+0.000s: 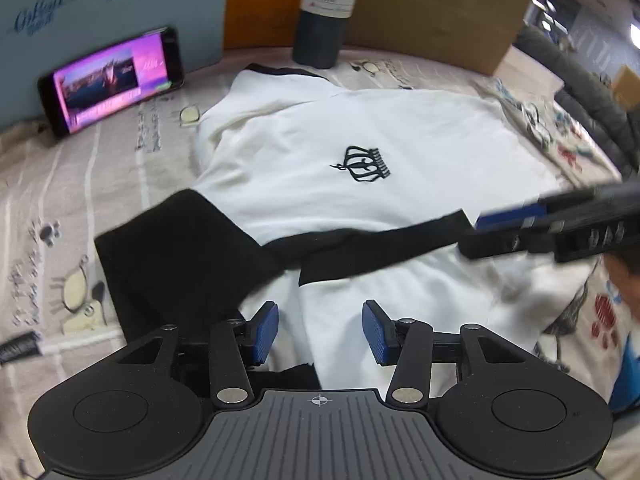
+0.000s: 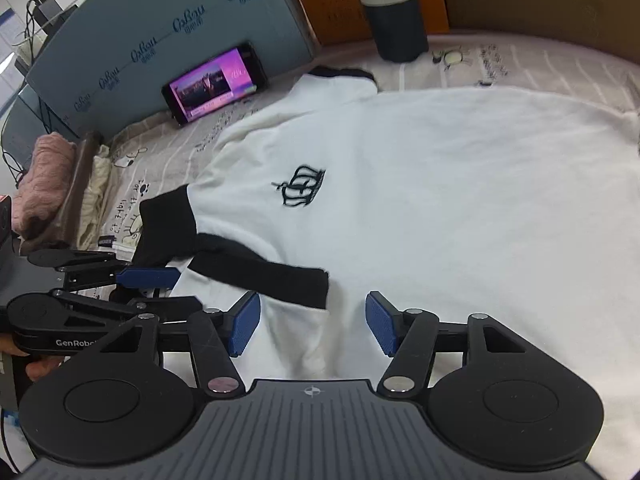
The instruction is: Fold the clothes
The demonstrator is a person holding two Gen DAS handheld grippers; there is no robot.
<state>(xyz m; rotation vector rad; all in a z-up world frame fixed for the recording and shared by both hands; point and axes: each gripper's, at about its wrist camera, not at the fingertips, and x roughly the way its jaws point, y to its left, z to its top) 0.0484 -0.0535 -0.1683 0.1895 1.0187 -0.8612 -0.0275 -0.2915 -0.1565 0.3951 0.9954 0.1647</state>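
Observation:
A white shirt point(image 1: 360, 136) with a black crown logo point(image 1: 362, 164) lies spread on the bed; it also shows in the right wrist view point(image 2: 440, 184). Its black collar point(image 1: 172, 248) and a black-cuffed sleeve point(image 2: 264, 276) are folded across the near part. My left gripper point(image 1: 319, 332) is open and empty just above the near white cloth. My right gripper point(image 2: 312, 324) is open and empty over the sleeve's cuff end; it also shows in the left wrist view point(image 1: 512, 226), at the right. The left gripper shows in the right wrist view point(image 2: 148, 280), at the left.
A lit phone point(image 1: 116, 80) leans on a blue board point(image 1: 100, 4) at the back left. A dark cylinder point(image 1: 324, 12) and a cardboard box point(image 1: 440, 12) stand behind the shirt. Folded pink and brown clothes point(image 2: 52, 184) lie at the left. The patterned bedsheet point(image 1: 60, 208) surrounds the shirt.

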